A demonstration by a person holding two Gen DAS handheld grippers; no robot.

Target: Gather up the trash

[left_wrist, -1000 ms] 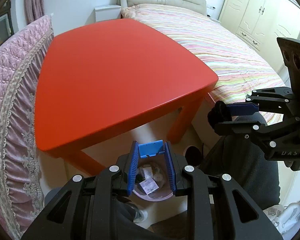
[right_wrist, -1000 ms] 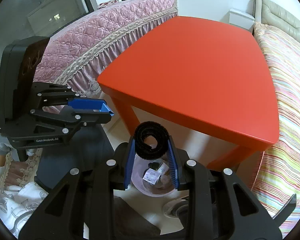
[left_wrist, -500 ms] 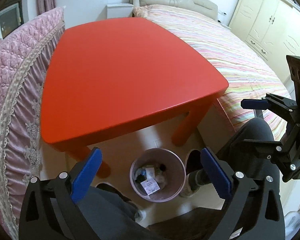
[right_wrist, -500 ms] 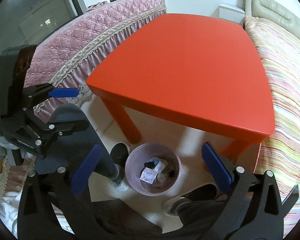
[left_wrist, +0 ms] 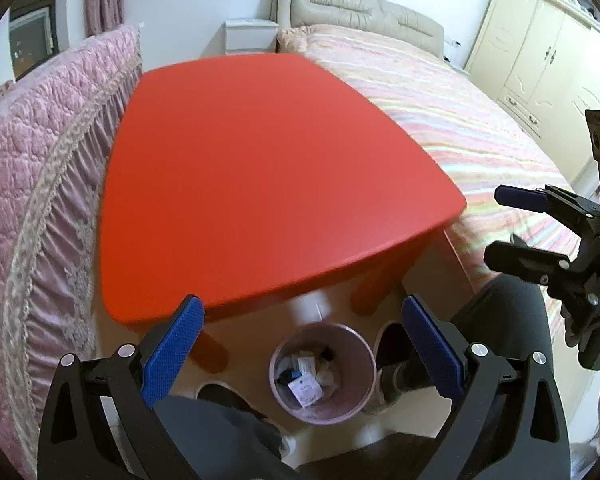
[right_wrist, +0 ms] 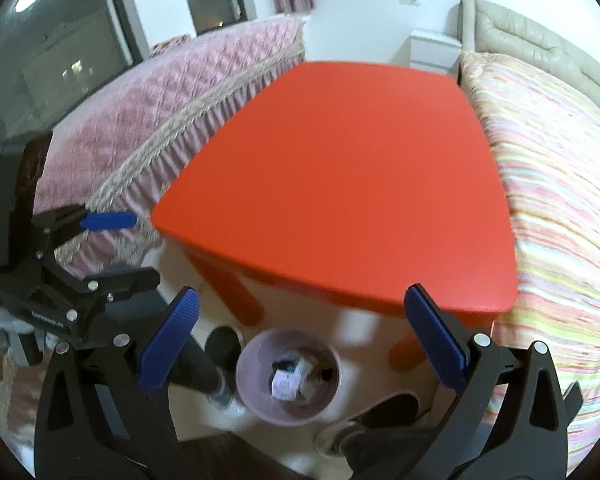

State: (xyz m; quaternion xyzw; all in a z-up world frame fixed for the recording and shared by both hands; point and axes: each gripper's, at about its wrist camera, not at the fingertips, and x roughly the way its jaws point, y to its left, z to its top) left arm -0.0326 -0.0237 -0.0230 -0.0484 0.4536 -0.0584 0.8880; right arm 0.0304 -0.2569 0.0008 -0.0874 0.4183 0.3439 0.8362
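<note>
A pink waste bin [left_wrist: 358,364] stands on the floor below the near edge of the red table [left_wrist: 260,168]; it holds several pieces of trash, among them a white label [left_wrist: 306,388]. The bin also shows in the right wrist view [right_wrist: 332,364]. My left gripper [left_wrist: 302,340] is wide open and empty, high above the bin. My right gripper [right_wrist: 302,332] is wide open and empty, also above the bin. Each gripper shows in the other's view: the right one [left_wrist: 516,224] and the left one [right_wrist: 112,248], both open.
A pink quilted sofa [left_wrist: 32,200] lies left of the table and a striped bed [left_wrist: 480,128] right of it. The person's dark-trousered legs and shoes [right_wrist: 224,344] flank the bin. Cream wardrobes [left_wrist: 548,60] stand at the far right.
Both grippers opened: the left let go of a blue piece and the right of a black ring, which dropped toward the bin. Both grippers then rose, so the bin looks smaller.
</note>
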